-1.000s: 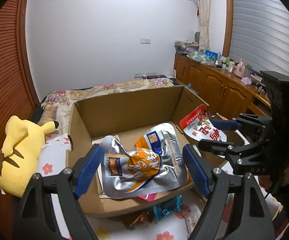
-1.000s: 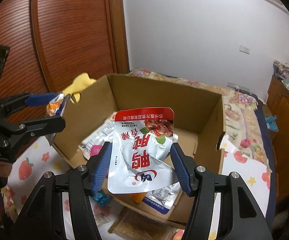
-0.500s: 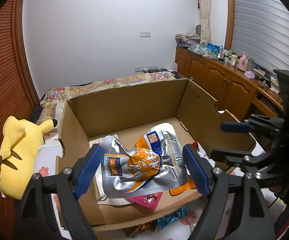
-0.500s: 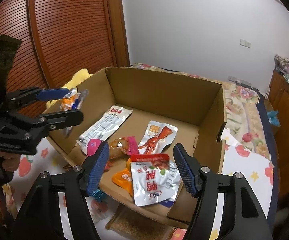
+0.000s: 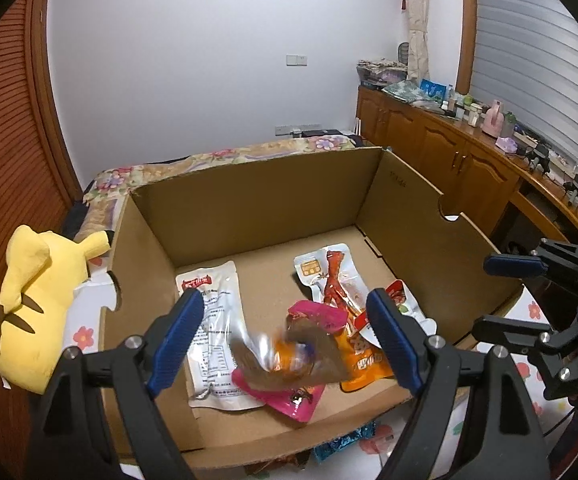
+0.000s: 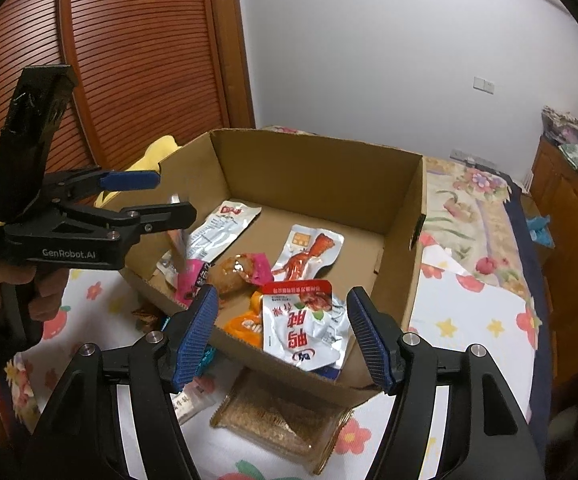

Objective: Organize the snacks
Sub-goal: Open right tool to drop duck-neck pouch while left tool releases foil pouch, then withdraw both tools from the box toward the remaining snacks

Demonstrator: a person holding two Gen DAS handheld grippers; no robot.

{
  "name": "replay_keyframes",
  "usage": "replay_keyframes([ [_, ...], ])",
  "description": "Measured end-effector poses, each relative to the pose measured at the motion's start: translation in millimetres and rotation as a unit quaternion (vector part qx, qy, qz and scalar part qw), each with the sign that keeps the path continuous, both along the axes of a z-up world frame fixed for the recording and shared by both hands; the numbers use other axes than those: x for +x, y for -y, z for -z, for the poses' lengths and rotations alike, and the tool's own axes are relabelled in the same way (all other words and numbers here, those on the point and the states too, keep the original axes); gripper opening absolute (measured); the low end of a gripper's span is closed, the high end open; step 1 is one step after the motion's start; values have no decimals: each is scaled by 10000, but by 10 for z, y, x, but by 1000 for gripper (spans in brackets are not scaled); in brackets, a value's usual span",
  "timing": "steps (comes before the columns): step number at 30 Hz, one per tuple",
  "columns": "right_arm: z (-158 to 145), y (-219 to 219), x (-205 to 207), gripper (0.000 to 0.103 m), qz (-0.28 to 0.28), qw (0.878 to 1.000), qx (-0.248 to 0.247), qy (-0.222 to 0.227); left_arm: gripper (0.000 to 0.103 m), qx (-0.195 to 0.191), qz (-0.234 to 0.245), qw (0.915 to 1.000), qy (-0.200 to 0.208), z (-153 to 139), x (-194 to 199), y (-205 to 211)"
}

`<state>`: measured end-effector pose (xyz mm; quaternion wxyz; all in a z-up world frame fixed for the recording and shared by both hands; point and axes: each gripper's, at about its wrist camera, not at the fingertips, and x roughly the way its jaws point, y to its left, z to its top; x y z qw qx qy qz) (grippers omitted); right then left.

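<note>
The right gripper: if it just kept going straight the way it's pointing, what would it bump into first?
Probably the white-and-red snack pouch lying in the cardboard box, right between the open right gripper fingers; depth is hard to judge.

Matt cardboard box, glossy foil snack pkts

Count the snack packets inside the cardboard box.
6. White packet left; chicken-foot packet toward the back; pink packet centre; orange packet front, red-topped packet overlapping it; a blurred packet mid-air below the left claw. More may lie hidden underneath.
</note>
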<state>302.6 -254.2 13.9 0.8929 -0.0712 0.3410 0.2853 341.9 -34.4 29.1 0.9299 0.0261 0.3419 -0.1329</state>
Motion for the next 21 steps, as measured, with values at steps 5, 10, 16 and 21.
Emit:
replay_keyframes([
  [5, -26, 7, -86, 69, 11, 10000, -53, 2, 85, -216, -15, 9997, 59, -77, -136, -94],
  [10, -124, 38, -266, 69, 75, 9999, -15, 95, 85, -285, 76, 9993, 213, -208, -401, -122],
  [16, -225, 100, -579, 71, 207, 9996, 13, 200, 85, -305, 231, 9983, 451, -345, -853, -120],
  [21, -257, 202, -821, 75, 326, 9991, 231, 143, 85, -248, 319, 9980, 493, -339, -1207, -78],
])
